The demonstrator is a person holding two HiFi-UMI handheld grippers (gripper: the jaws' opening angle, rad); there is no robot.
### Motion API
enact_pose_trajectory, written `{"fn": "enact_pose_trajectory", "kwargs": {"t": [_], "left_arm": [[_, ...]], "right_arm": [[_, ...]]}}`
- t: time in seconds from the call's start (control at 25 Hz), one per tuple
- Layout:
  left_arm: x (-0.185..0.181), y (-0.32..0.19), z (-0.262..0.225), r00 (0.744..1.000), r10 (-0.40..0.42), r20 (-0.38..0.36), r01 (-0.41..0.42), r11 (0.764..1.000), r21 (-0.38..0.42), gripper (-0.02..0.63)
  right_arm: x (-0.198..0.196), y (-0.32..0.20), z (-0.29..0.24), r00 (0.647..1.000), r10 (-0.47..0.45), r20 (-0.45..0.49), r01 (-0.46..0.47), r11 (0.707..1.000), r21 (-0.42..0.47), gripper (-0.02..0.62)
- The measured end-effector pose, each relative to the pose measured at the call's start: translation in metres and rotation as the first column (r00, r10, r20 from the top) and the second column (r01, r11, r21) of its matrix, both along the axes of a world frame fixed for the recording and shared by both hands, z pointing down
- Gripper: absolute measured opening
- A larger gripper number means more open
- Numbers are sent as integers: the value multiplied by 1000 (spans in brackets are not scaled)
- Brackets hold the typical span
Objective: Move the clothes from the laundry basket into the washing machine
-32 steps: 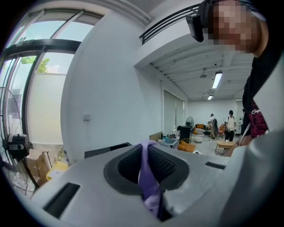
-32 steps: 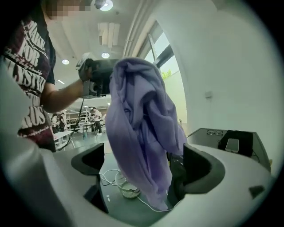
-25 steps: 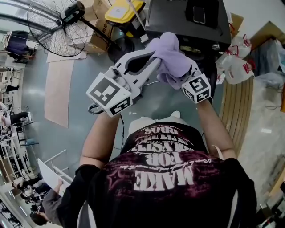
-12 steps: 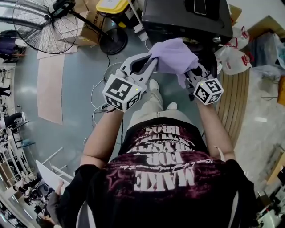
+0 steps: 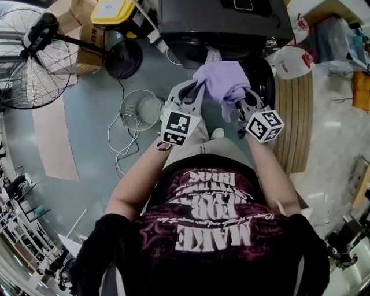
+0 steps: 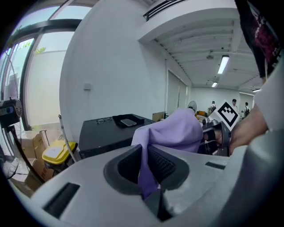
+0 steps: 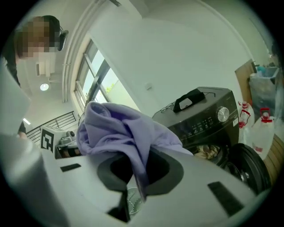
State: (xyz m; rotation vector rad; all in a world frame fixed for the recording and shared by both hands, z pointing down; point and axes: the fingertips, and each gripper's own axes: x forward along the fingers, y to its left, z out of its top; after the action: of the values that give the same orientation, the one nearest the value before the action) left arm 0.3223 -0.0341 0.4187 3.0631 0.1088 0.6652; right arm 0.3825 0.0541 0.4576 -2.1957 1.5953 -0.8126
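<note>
A lilac garment (image 5: 222,81) hangs bunched between both grippers, just in front of the black washing machine (image 5: 219,23). My left gripper (image 5: 199,92) is shut on its left side; in the left gripper view the cloth (image 6: 173,133) is pinched between the ribbed pads of that gripper (image 6: 146,162). My right gripper (image 5: 240,107) is shut on the right side, with a fold of the garment (image 7: 120,128) trapped in its jaws (image 7: 137,173). The washing machine (image 7: 208,119) has its door (image 7: 246,170) open, and some laundry (image 7: 208,153) shows in the drum.
A standing fan (image 5: 29,69) and a round wire guard (image 5: 141,110) with loose cables are on the floor at the left. A yellow-lidded bin (image 5: 113,10) stands beside the machine. White bags (image 5: 292,60) and a wooden pallet (image 5: 295,115) are at the right.
Both grippers have come down with the lilac garment and closer to the washer's open front. The right gripper has rolled and now pinches a fold of the cloth.
</note>
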Motion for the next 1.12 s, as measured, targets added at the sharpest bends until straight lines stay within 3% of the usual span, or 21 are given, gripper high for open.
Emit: {"fn": "enact_pose_trajectory", "kwargs": {"t": [0.28, 0.68, 0.96, 1.12], "left_arm": [[34, -4, 83, 994, 79, 70, -76, 996, -40, 35], [85, -19, 148, 993, 114, 43, -112, 992, -53, 36], [91, -10, 191, 990, 120, 72, -115, 991, -65, 54], [65, -9, 220, 988, 113, 109, -103, 990, -92, 71]], "right_arm": [[41, -2, 62, 985, 148, 92, -147, 989, -15, 44], [95, 0, 121, 937, 299, 182, -307, 952, 15, 44], [124, 10, 147, 956, 270, 113, -273, 962, 17, 44], [130, 14, 171, 961, 256, 102, -257, 966, -5, 44]]}}
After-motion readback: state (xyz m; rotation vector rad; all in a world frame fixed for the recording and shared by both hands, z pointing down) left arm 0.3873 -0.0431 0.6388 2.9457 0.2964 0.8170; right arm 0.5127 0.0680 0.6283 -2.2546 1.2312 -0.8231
